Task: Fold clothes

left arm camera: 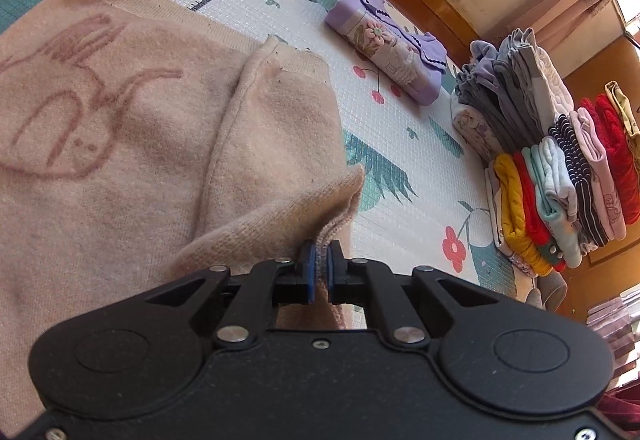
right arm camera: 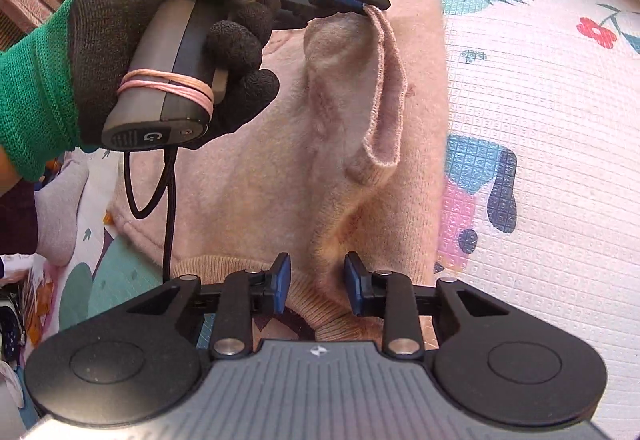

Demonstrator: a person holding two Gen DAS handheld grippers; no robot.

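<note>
Sweater (left arm camera: 120, 127) cuff pinched in left claw (left arm camera: 320, 260); right claw (right arm camera: 317, 282) spread, bare mat (right arm camera: 540, 159) alongside

Fuzzy knit sweater (left arm camera: 120, 127), embossed mat (left arm camera: 400, 167)

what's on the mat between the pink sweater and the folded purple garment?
Nothing: in the left wrist view, bare play mat separates the pink sweater from the folded purple garment.

Left gripper (left arm camera: 320, 260) pinching pink sweater (left arm camera: 168, 143) sleeve cuff; folded stacks (left arm camera: 560, 167) beyond.
</note>
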